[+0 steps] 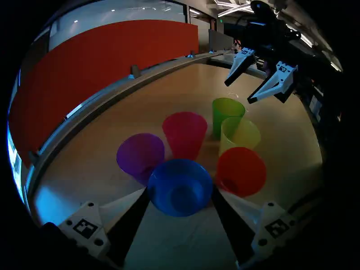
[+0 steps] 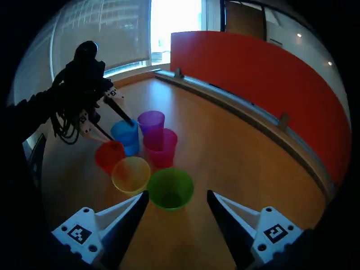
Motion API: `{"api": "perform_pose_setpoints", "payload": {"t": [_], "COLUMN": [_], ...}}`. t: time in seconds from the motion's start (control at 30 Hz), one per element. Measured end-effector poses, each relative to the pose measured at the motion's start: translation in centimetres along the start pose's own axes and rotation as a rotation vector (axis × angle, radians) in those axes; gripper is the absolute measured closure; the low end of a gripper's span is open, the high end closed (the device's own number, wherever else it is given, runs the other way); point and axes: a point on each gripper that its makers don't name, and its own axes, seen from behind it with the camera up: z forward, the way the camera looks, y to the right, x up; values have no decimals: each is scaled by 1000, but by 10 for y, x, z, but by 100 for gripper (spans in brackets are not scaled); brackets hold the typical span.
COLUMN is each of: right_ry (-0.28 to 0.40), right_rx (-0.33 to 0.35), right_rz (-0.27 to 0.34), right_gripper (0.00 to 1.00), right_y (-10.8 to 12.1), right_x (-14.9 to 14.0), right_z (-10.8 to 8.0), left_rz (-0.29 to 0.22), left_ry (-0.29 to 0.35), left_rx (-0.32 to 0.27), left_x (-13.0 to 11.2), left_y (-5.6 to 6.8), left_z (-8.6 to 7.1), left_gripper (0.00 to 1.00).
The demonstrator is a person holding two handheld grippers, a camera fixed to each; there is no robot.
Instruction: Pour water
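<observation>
While blue cup (image 1: 180, 180) sits inside left hand-held gripper (image 1: 180, 191), fingers (image 1: 130, 216) spread, contact unclear

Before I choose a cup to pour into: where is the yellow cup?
In the right gripper view, the yellow cup stands left of centre, with the green cup at its right and the red cup just beyond it.

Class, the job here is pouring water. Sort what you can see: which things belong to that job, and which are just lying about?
Belong to the job: blue cup, green cup, purple cup, pink cup, yellow cup, red cup, left gripper, right gripper.

Just there: wooden table, red wall panel, window.
</observation>
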Motion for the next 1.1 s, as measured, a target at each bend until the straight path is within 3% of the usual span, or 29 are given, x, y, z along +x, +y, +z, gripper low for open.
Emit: {"api": "perform_pose_setpoints", "payload": {"t": [0.4, 1.1], "right_ry": [2, 3], "right_rx": [0, 4], "right_rz": [6, 5], "right_gripper": [0, 0], "right_y": [2, 0], "right_x": [-2, -3], "right_z": [-1, 1], "left_rz": [-8, -13], "left_ry": [3, 25], "left_rx": [-1, 8], "left_x": [-1, 0], "left_y": [0, 1], "left_z": [5, -1], "left_gripper": [13, 14]}}
